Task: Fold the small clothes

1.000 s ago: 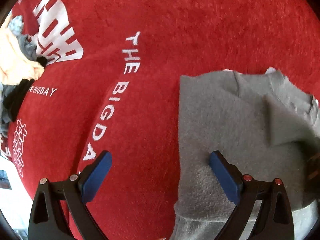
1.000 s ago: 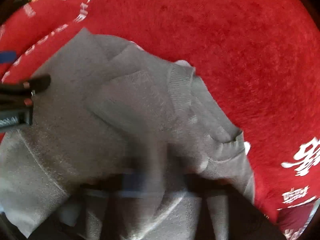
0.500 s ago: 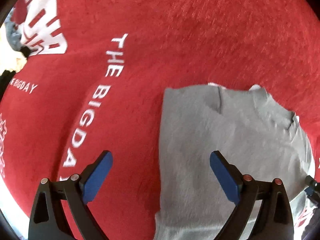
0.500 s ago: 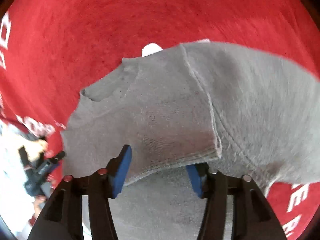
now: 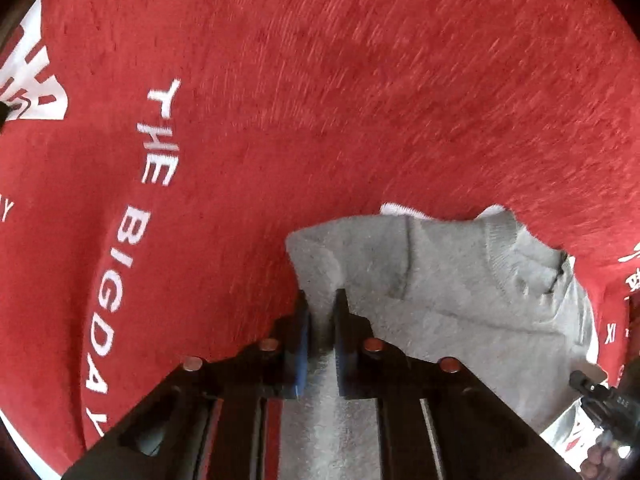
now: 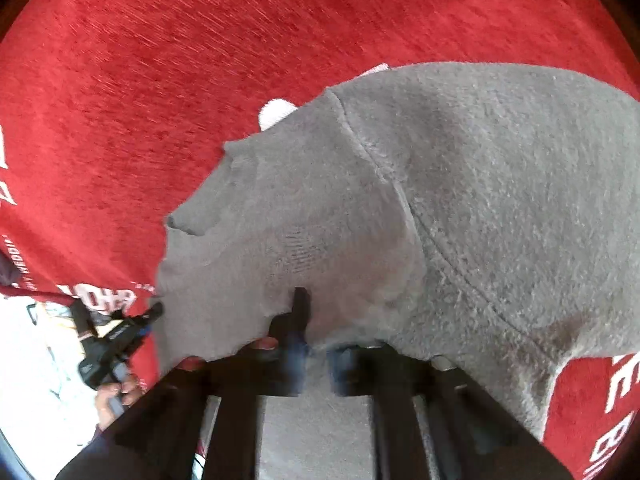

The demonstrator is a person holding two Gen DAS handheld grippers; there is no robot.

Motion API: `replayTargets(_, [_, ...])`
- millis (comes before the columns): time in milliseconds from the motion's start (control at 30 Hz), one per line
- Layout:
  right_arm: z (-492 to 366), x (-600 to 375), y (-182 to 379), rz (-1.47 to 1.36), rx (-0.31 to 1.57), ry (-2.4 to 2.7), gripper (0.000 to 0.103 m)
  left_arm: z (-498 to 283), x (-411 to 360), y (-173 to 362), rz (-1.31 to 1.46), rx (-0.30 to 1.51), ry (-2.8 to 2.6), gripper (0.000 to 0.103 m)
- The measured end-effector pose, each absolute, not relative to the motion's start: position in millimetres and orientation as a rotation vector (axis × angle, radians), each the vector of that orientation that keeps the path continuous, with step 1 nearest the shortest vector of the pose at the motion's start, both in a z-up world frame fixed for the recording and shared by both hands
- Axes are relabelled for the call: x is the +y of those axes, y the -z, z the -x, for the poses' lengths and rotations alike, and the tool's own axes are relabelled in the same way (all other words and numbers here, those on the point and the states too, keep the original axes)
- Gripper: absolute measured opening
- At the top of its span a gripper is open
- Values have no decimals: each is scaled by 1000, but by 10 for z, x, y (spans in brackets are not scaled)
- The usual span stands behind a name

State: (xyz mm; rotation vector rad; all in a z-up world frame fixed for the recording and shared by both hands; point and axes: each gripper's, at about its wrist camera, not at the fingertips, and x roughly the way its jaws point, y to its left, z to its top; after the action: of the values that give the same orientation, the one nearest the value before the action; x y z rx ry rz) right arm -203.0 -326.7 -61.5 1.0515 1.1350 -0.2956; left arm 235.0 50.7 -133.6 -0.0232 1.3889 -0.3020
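My left claw (image 5: 320,320) was clenched on an edge of the grey sweater (image 5: 460,300), my right claw (image 6: 316,344) likewise pinching its fabric. The sweater lay partly folded on the red cloth (image 5: 320,100); I judged the final folds remained.

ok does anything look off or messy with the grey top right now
Nothing damaged or spilled. The grey top is only bunched, not flat: its ribbed collar lies rumpled and fabric is gathered where the left gripper and the right gripper pinch it. It lies on the red cloth.
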Motion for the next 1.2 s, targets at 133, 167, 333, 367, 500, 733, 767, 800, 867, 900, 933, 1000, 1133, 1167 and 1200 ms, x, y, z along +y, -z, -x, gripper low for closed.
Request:
replayTargets(133, [1846, -3254, 363, -950, 1069, 228, 8, -2385, 612, 1231, 12, 1328, 274, 11])
replayTargets(167, [1787, -3265, 329, -922, 1059, 212, 8, -2400, 645, 1247, 13, 1328, 262, 11])
replayTargets(333, [1806, -3399, 594, -927, 1100, 254, 8, -2438, 853, 1373, 14, 1327, 136, 11])
replayTargets(367, [1860, -3430, 714, -962, 1126, 261, 9, -2433, 893, 1399, 20, 1340, 113, 11])
replayTargets(500, [2029, -3491, 717, -1008, 1108, 280, 19, -2293, 989, 1302, -12, 1328, 81, 11])
replayTargets(733, [2148, -3397, 444, -958, 1163, 290, 44, -1927, 835, 997, 15, 1352, 232, 35])
replayTargets(767, [2169, -3366, 423, -965, 1163, 285, 44, -1885, 783, 996, 35, 1363, 254, 68])
replayTargets(800, [2205, -3331, 401, -975, 1163, 277, 44, -1853, 877, 965, 48, 1351, 261, 73])
replayTargets(867, [2261, -3259, 373, -989, 1163, 260, 44, -1829, 799, 941, 70, 1320, 299, 73])
replayTargets(900, [2292, -3219, 361, -996, 1163, 246, 44, -1781, 717, 924, 102, 1337, 316, 73])
replayTargets(933, [2313, -3181, 353, -997, 1165, 235, 44, -1794, 717, 945, 134, 1344, 327, 73])
replayTargets(1000, [2325, -3092, 354, -994, 1173, 216, 44, -1892, 716, 1058, 172, 1375, 345, 73])
replayTargets(1133, [2361, -2987, 369, -986, 1186, 187, 44, -1995, 723, 1293, 165, 1437, 344, 73])
replayTargets(1167, [2365, -2973, 366, -987, 1185, 182, 44, -1999, 725, 1288, 165, 1426, 352, 72])
replayTargets(1200, [2368, -2963, 359, -990, 1183, 178, 44, -2005, 717, 1279, 164, 1422, 366, 66])
